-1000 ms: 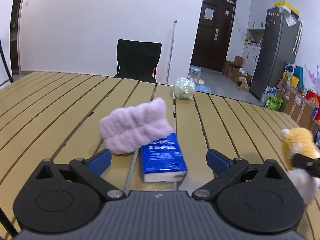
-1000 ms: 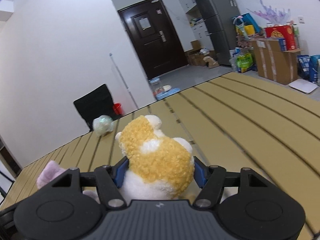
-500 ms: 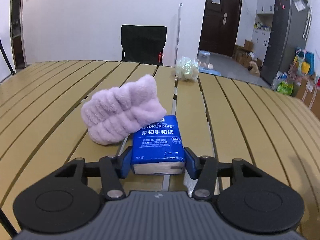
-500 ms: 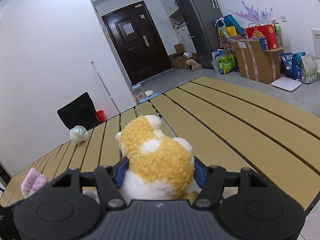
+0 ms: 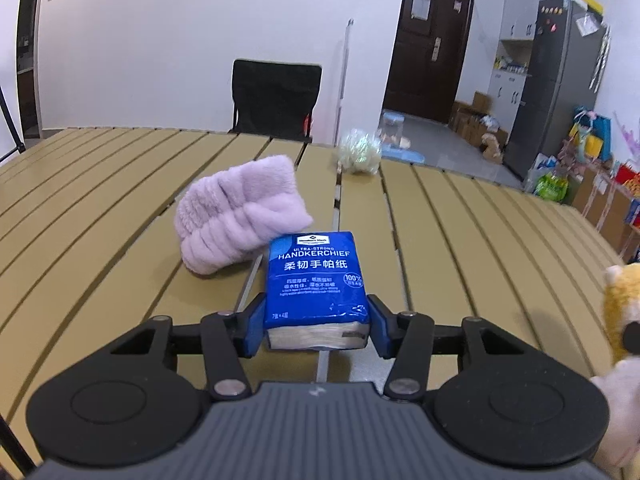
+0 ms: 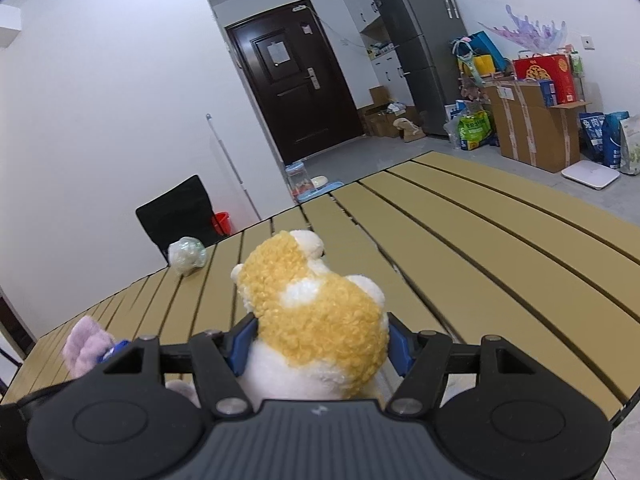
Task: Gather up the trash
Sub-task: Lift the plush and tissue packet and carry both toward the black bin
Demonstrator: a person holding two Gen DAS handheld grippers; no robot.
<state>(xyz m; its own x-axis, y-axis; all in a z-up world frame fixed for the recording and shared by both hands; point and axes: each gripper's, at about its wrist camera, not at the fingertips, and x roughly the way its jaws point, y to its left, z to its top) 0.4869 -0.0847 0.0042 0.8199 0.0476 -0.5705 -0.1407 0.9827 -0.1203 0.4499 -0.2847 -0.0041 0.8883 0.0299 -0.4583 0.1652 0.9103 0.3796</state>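
Note:
A blue pack of handkerchief tissues (image 5: 316, 280) lies on the slatted wooden table (image 5: 460, 240). My left gripper (image 5: 316, 326) is shut on its near end, blue pads pressing both sides. A fluffy lilac cloth (image 5: 240, 216) rests just behind the pack, touching its far left corner. A crumpled ball of clear plastic (image 5: 359, 151) sits near the table's far edge; the right wrist view shows the ball (image 6: 186, 255) too. My right gripper (image 6: 320, 344) is shut on a yellow and white plush toy (image 6: 316, 312), which also peeks in at the right of the left wrist view (image 5: 622, 304).
A black chair (image 5: 276, 98) stands behind the table's far edge, with a red bucket (image 6: 221, 222) and a pole beside it. Beyond are a dark door (image 6: 296, 80), a grey fridge (image 6: 416, 40), cardboard boxes (image 6: 536, 128) and bags on the floor.
My left gripper went from wide open around the tissue pack to shut on it. The right gripper kept its hold on the plush toy and shifted slightly sideways.

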